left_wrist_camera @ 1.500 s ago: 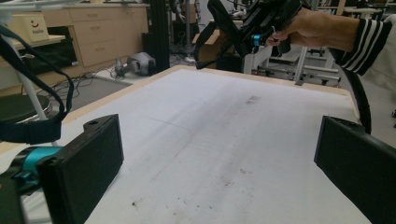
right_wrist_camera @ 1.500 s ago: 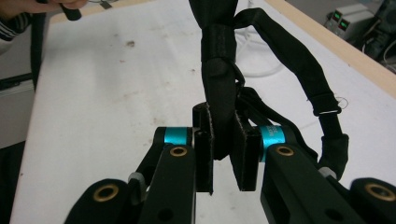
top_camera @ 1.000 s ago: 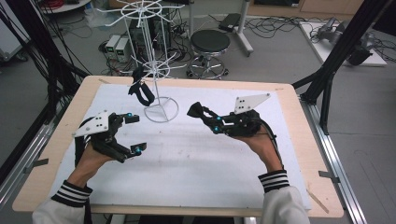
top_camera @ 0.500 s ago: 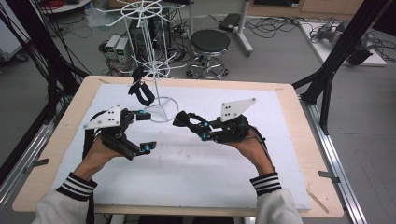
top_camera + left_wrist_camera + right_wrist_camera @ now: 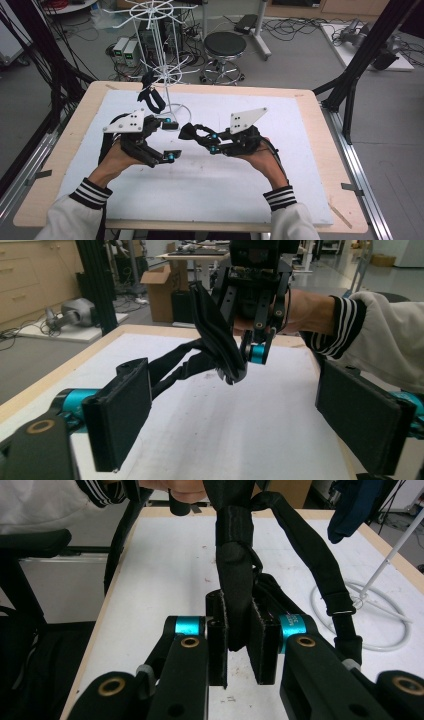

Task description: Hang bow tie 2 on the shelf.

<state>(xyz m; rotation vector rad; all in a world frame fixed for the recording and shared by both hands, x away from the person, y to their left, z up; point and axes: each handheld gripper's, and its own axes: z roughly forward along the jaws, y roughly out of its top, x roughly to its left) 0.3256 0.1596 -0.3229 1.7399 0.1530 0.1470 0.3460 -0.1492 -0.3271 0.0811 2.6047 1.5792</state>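
Near the table's (image 5: 310, 107) far left corner, a white wire rack (image 5: 162, 55) already carries one dark item (image 5: 152, 97). We clamp a black strap (image 5: 235, 570) in our right gripper (image 5: 187, 131) mid-table; hanging remains. Our left gripper (image 5: 171, 140) has its jaws apart, just closing, nothing between. The strap looks limp, folded fabric.

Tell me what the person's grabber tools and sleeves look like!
Each hand-held gripper, left and right, is black with bright turquoise joints, flat black pads and brass-coloured rivets. A grey three-cornered plate with small holes sits on top. The sleeves are white with black-striped cuffs.
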